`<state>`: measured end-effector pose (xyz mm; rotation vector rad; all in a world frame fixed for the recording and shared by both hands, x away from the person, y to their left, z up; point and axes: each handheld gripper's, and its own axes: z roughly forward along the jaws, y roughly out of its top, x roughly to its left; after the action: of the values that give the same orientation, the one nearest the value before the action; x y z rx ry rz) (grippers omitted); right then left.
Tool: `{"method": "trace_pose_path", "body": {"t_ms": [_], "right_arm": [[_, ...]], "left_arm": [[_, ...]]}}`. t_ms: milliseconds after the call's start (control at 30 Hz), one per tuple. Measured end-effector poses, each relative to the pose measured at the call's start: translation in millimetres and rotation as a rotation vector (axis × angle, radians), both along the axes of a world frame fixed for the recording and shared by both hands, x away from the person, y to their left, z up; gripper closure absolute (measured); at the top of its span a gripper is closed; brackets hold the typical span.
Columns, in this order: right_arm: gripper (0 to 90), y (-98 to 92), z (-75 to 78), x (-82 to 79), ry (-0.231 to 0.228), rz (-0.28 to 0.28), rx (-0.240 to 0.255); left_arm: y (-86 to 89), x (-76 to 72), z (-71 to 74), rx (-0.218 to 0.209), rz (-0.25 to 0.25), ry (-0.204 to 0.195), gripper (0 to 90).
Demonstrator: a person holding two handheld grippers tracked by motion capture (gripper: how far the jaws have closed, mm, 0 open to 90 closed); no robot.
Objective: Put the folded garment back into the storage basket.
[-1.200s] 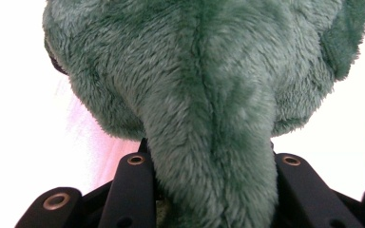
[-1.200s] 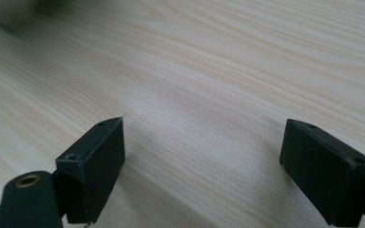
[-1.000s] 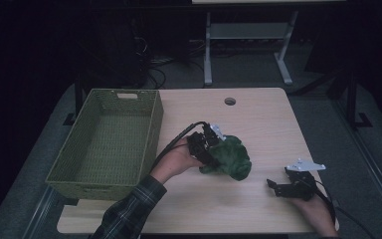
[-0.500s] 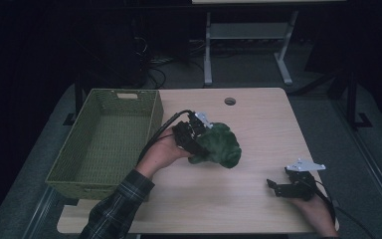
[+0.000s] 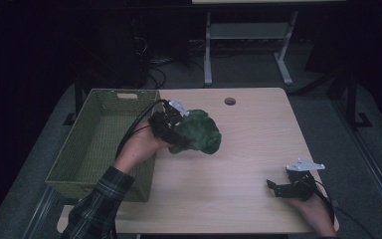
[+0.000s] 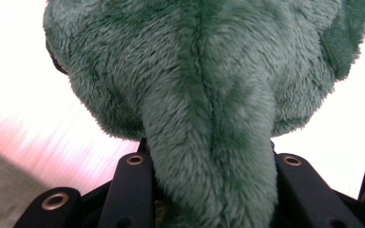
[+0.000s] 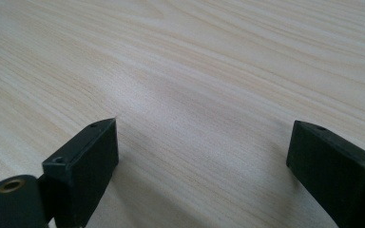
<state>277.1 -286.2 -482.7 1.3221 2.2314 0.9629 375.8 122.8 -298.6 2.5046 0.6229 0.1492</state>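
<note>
Left gripper [image 5: 171, 130] clamped on green plush toy [image 5: 197, 131], lifted off table [image 5: 248, 134], at 3 o'clock of green basket [image 5: 87, 149]. Right gripper [image 5: 278, 188] jaws apart, nothing between, resting at table's 5 o'clock.

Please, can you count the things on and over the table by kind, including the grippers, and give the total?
Green plush toy: 1
Green woven basket: 1
Grippers: 2, the left gripper and the right gripper
Total: 4
</note>
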Motion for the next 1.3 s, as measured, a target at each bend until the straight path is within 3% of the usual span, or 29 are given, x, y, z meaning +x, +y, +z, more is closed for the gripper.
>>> {"method": "trace_pose_path", "body": {"t_ms": [300,500,933,1300], "right_arm": [[9.5,0.1,0.0,0.0,0.001,0.000,0.001],[9.5,0.2,0.0,-0.1,0.001,0.000,0.002],[9.5,0.3,-0.1,-0.1,0.001,0.001,0.002],[9.5,0.2,0.0,-0.1,0.002,0.002,0.001]], "left_arm": [[41.7,1.7,16.4,-0.027,0.155,-0.045,63.4],[69.9,0.5,22.1,-0.022,0.211,-0.055,63.4],[129.0,-5.8,16.0,-0.022,0.374,-0.058,62.8],[164.1,-9.4,-8.2,0.003,0.474,-0.049,62.7]]}}
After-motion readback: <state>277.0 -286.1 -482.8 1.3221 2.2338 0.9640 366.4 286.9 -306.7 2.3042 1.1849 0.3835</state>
